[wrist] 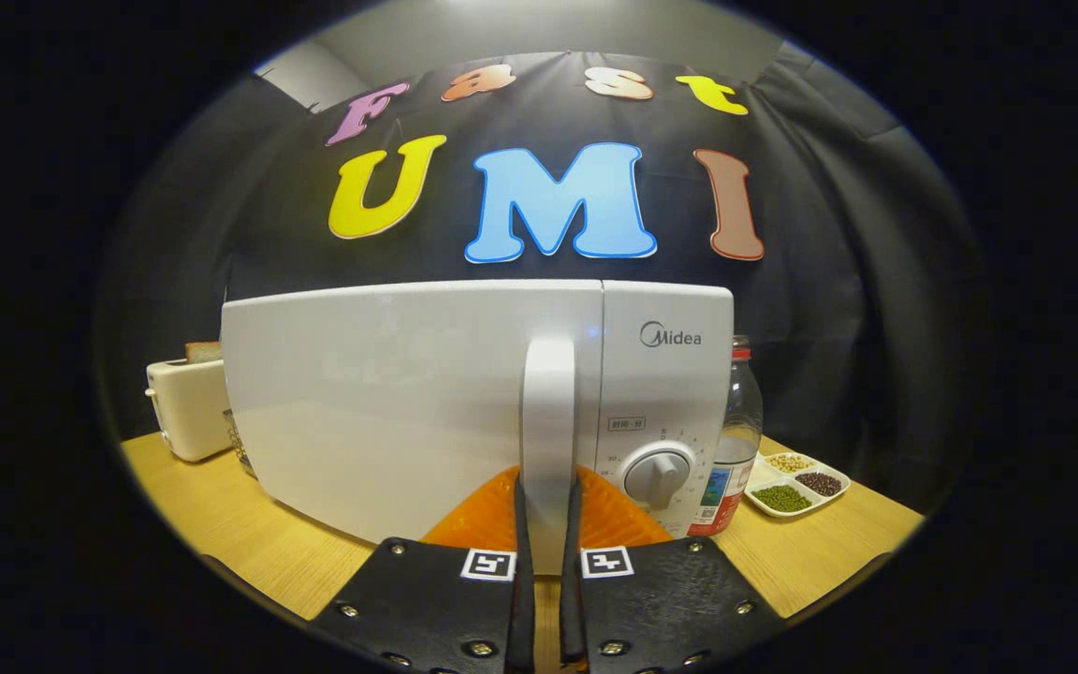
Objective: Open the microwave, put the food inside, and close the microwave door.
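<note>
Gripping the tall rounded door handle (548, 440) at lower centre, the gripper (546, 510) has both fingers pressed on its sides. The handle stands on the smooth glossy white microwave (389, 402), door closed, mid-frame on a pale wood-grain table (221, 524). Left: a cream boxy toaster (185, 407). Right: a clear plastic bottle (735, 440) and a compartmented white tray (796, 484) of beans.

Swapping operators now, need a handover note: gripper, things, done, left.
Gripper: fingers closed on the microwave door handle, one on each side.
Microwave stands on the wooden table, door looks shut or barely cracked.
Toaster behind it on one side; bottle and bean tray on the other.
Done: handle gripped.
Left: pull door open, load food, close door.
</note>
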Tool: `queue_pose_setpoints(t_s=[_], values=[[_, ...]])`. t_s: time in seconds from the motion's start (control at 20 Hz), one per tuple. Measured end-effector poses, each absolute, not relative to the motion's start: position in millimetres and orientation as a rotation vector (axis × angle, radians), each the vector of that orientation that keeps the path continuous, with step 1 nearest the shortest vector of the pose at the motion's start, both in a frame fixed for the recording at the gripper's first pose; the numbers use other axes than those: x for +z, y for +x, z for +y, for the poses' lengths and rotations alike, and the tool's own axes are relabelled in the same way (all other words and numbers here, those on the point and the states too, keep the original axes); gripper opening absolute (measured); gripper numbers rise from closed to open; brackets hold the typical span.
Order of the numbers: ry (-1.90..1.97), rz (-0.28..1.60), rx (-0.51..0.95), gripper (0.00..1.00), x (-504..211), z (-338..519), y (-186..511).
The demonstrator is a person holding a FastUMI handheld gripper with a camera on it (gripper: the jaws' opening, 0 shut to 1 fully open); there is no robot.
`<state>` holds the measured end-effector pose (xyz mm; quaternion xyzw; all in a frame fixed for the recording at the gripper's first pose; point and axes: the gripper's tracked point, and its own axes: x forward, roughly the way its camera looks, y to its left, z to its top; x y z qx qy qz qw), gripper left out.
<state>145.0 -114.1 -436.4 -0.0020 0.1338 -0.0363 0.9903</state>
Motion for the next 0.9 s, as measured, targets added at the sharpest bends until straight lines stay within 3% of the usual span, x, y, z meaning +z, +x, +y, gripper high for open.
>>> queue_pose_setpoints(t_s=[0.45,0.9], values=[[-0.043,0.288,-0.035,0.09,-431,-102,110],[-0.011,0.473,0.190,0.09,-416,-62,44]])
